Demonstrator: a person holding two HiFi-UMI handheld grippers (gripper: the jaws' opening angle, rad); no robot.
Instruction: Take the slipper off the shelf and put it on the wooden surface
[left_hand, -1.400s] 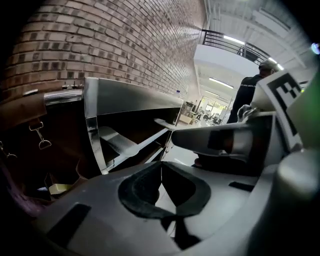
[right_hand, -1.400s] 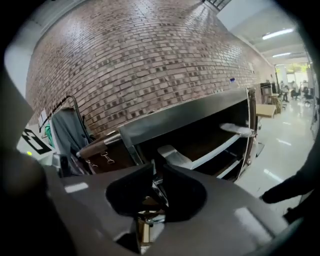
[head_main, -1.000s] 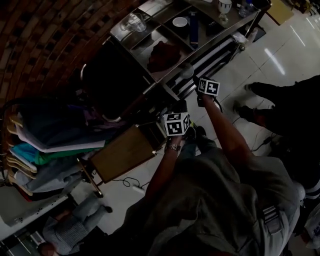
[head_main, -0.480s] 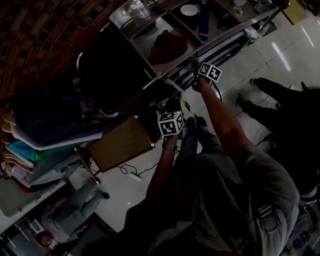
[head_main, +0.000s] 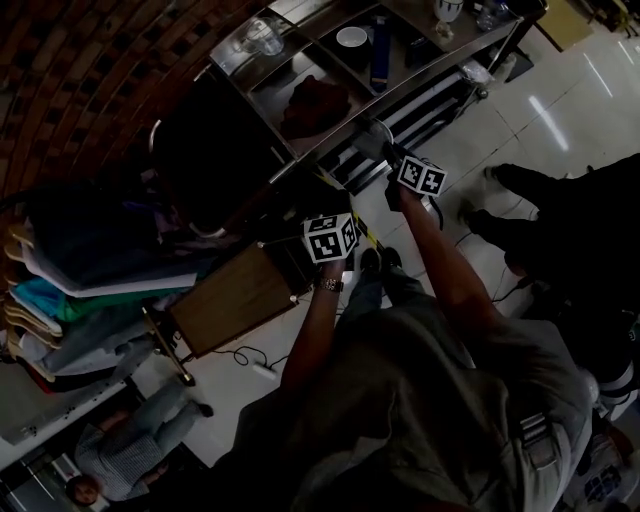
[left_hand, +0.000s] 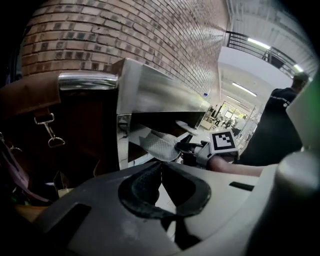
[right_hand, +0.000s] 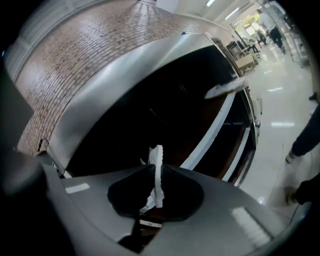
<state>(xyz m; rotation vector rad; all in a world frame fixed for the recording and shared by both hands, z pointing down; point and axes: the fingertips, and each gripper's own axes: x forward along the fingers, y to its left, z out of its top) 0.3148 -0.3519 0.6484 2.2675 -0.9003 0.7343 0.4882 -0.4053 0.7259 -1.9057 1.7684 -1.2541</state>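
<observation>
A pale grey slipper (left_hand: 159, 144) sticks out of the metal shelf unit (head_main: 290, 150), on a low shelf. My right gripper (right_hand: 156, 167) has its jaws closing on the slipper's thin edge (right_hand: 158, 172), which stands pinched between the pads. In the head view this gripper (head_main: 388, 155) reaches under the unit's top, with the slipper (head_main: 372, 138) at its tip. My left gripper (left_hand: 161, 165) is shut and holds nothing; it hovers (head_main: 322, 222) just left of the right one. The wooden surface (head_main: 235, 300) lies lower left of both grippers.
The unit's top carries a dark red cloth (head_main: 312, 100), a bowl (head_main: 350, 37) and glassware. A second pale flat thing (right_hand: 225, 89) lies further along the shelf. Folded clothes on hangers (head_main: 70, 290) are at left. A person (head_main: 560, 200) stands at right.
Both grippers have shifted slightly left along the shelf unit's front. The right gripper's tip now sits against the pale slipper under the unit's top.
</observation>
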